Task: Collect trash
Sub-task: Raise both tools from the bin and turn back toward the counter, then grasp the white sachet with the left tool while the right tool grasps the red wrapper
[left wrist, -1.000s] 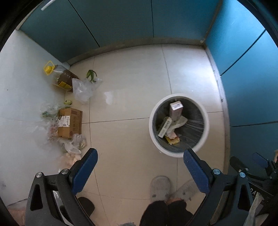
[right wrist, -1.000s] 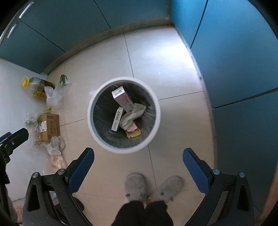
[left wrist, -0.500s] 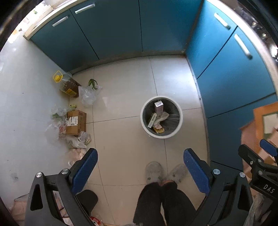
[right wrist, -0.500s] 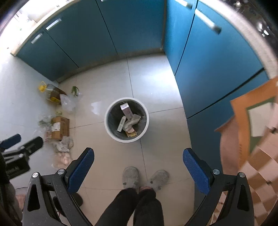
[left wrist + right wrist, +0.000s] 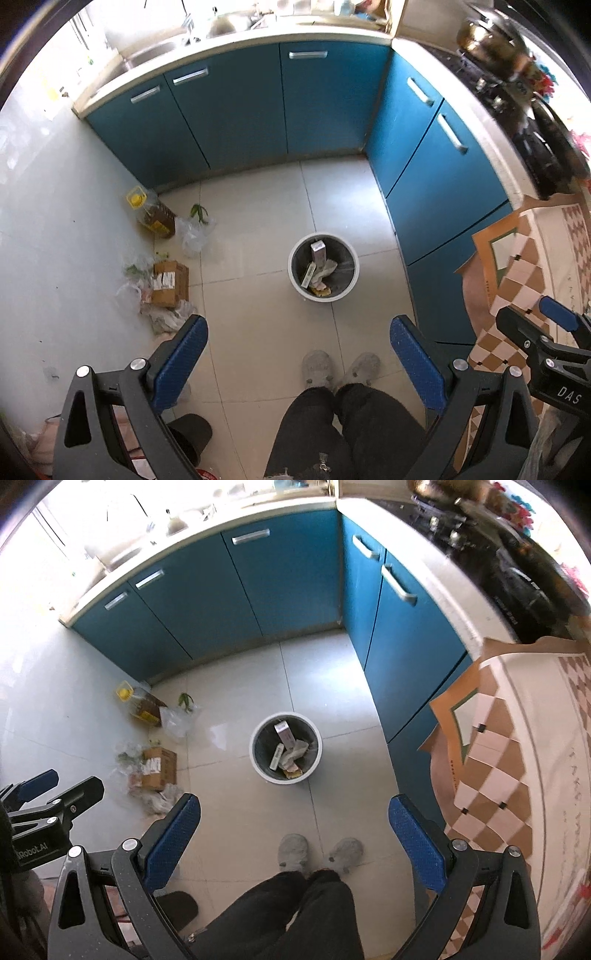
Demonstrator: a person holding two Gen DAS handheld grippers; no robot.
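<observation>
upright round trash bin (image 5: 323, 292) on floor, both tongs spread, empty

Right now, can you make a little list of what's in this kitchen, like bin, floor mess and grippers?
bin: white, on the floor, holds boxes and paper
box: cardboard, left of the bin, among bags
oil bottle: yellow cap, by the cabinets
left gripper: open, empty
right gripper: open, empty
</observation>
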